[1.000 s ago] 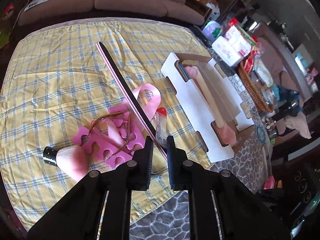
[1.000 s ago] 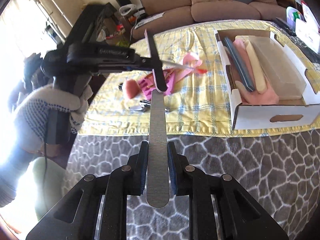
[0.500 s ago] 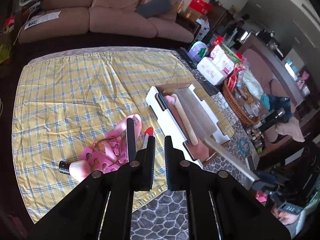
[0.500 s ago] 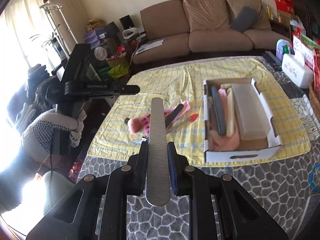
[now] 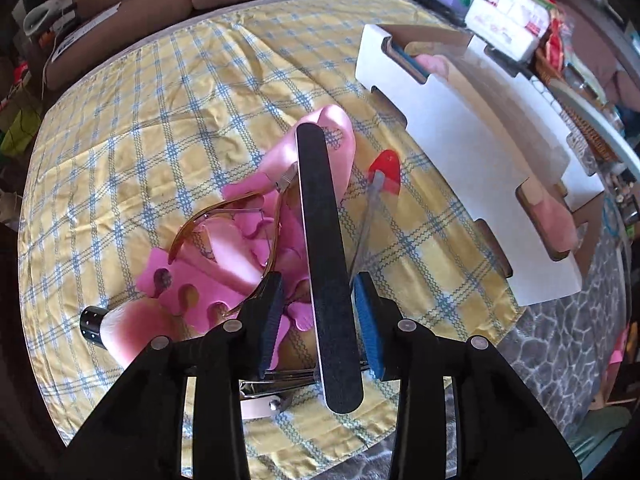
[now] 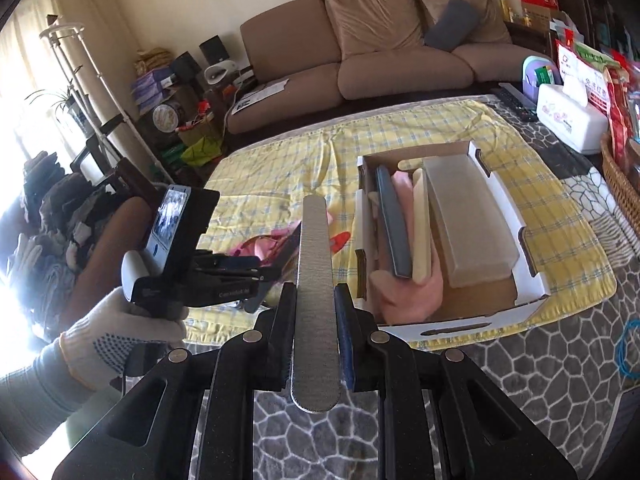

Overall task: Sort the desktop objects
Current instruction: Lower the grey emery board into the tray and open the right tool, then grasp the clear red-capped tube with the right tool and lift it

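My left gripper [image 5: 318, 300] is open low over the yellow checked cloth, its jaws standing either side of a black nail file [image 5: 324, 248] that lies on pink toe separators [image 5: 192, 276]. Beside them are a gold cuticle nipper [image 5: 224, 216], a pink brush [image 5: 128, 324] and a red-tipped tool [image 5: 382, 176]. My right gripper [image 6: 314, 308] is shut on a grey nail file [image 6: 314, 280], held above the table's front edge, left of the white cardboard box [image 6: 532, 280]. The box also shows in the left wrist view [image 5: 472, 160].
The box holds a dark file [image 6: 394, 224], a cream file [image 6: 422, 224], pink cloth and a translucent case [image 6: 468, 216]. A tissue box [image 6: 572, 116] and wicker basket [image 6: 620, 184] stand at the right. A sofa [image 6: 380, 52] lies behind the table.
My left gripper has let go of the black file, dropped low over the pile and opened around the file. My right gripper still holds the grey file, a little nearer the box.
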A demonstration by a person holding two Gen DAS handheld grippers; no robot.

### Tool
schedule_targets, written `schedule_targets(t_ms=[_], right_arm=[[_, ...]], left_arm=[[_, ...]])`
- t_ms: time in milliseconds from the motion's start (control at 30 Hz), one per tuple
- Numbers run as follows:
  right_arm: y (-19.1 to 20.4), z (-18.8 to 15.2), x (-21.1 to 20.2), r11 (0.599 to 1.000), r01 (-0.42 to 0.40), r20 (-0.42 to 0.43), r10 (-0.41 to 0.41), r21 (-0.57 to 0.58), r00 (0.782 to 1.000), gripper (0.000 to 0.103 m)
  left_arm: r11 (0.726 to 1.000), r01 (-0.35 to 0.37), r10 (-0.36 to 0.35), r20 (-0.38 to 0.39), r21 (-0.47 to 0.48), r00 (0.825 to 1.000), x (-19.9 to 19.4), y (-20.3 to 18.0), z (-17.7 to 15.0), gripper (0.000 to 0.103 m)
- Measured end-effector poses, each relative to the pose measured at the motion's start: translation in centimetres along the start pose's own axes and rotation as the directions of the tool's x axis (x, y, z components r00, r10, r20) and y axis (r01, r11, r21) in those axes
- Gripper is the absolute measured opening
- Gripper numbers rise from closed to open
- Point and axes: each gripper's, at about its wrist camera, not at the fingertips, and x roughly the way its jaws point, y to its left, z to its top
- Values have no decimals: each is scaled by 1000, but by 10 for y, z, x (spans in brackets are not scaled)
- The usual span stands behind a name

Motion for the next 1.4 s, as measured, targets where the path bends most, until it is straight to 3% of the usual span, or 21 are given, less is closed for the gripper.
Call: schedule_targets(t_ms=[100,200,333,433,533,567,667,733,833,967,1100,1267,1300,1333,1400], right_arm=[[-16,5,3,999,23,9,-23,22,1000,18],[-31,9,4,998,39,20,-40,45,999,18],[-42,15,4,997,57,43,-60,53,997,18],[-51,22,6,996,71,56,-74,63,996,18],[-62,33,17,993,88,63,-94,81,994,18],[-65,36,22,992,94,63,-100,86,993,18],[-73,44,39,989,99,57,-105,108,993,18],[-77,46,54,987,99,41,-105,126,994,18],[-85,46,76,983,93,17,-97,159,995,18],[-87,43,98,983,61,-12,-60,174,998,22],[-78,40,96,989,98,-23,-96,114,995,31],[-76,39,68,990,67,29,-71,122,997,36],[-73,38,63,991,55,35,-60,120,998,37],[-70,39,61,992,47,38,-52,116,998,37],[-63,38,57,994,33,37,-37,106,999,37]], left_arm=[[1000,18,-18,24,13,1000,-3,-1,1,19],[1000,20,-20,56,13,998,-14,3,4,18],[993,108,-102,112,-50,988,-42,15,10,18],[968,229,-207,186,-106,961,-72,14,23,10],[934,334,-296,247,-128,922,-93,-3,42,10],[932,343,-305,252,-121,918,-96,-10,49,10],[942,321,-290,244,-98,926,-92,-28,74,10],[967,250,-235,215,-45,948,-89,-41,81,13],[994,85,-97,176,75,980,-82,-51,68,23],[989,42,-52,66,140,996,-47,-37,38,32],[975,-11,17,-25,222,1000,-13,-36,15,37],[963,-47,56,-29,267,998,-3,-40,0,38],[962,-51,61,-29,269,998,-3,-41,-1,37],[960,-53,65,-31,275,997,-5,-42,-2,24],[963,-32,43,-35,267,998,-10,-42,-1,18]])
